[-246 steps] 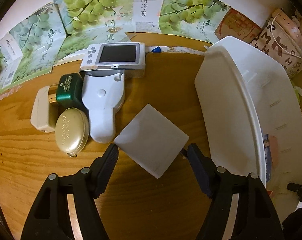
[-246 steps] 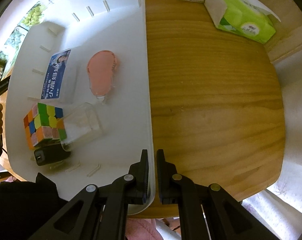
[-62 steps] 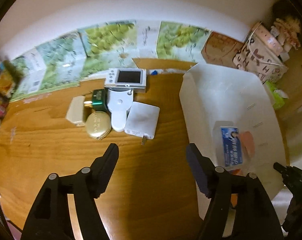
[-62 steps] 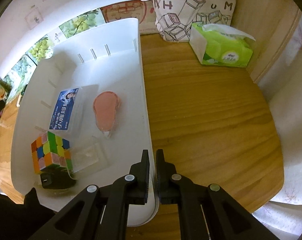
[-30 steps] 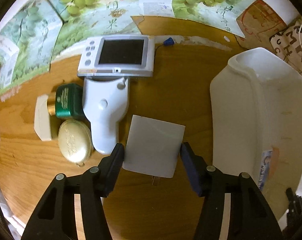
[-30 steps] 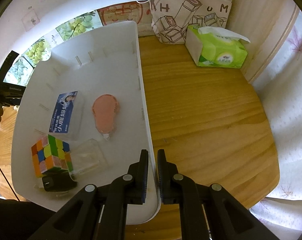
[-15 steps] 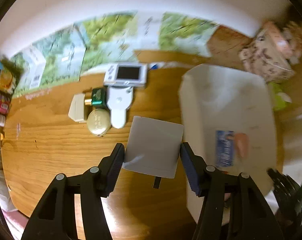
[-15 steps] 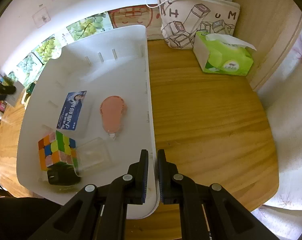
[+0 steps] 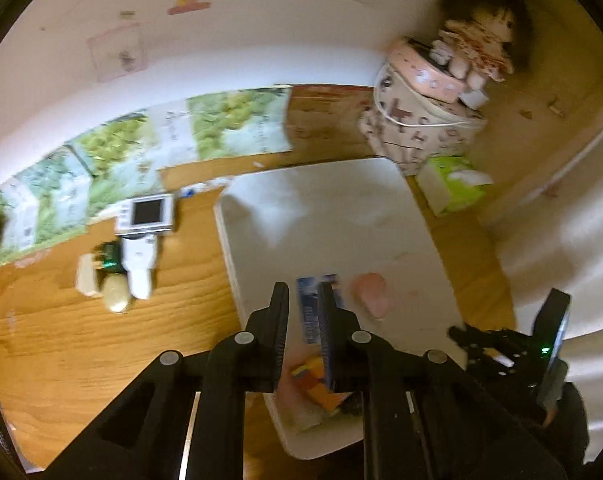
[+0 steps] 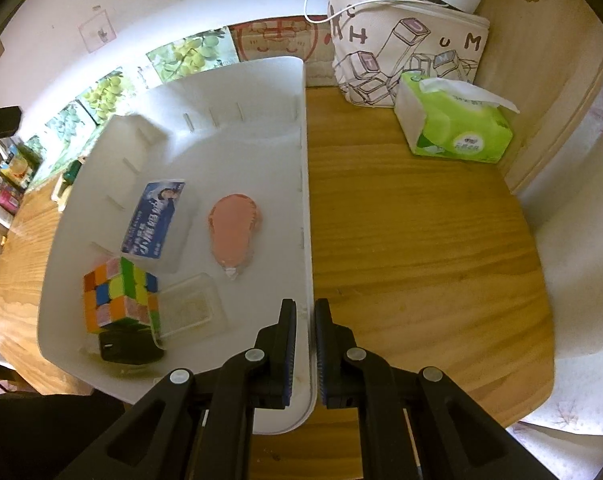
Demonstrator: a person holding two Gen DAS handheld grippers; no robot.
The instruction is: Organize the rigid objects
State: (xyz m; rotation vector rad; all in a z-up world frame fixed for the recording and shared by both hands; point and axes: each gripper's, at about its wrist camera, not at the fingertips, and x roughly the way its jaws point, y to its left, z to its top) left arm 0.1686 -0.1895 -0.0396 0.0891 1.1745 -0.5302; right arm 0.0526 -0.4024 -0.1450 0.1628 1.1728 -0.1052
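Right hand-held gripper (image 10: 301, 344) clamped on white bin (image 10: 306, 184) rim; left hand-held gripper (image 9: 302, 332) above bin, seemingly empty, nearly closed.

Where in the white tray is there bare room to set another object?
The far half of the tray, beyond the blue box and pink dispenser, is bare. The near left corner is crowded: cube, clear case, black charger.
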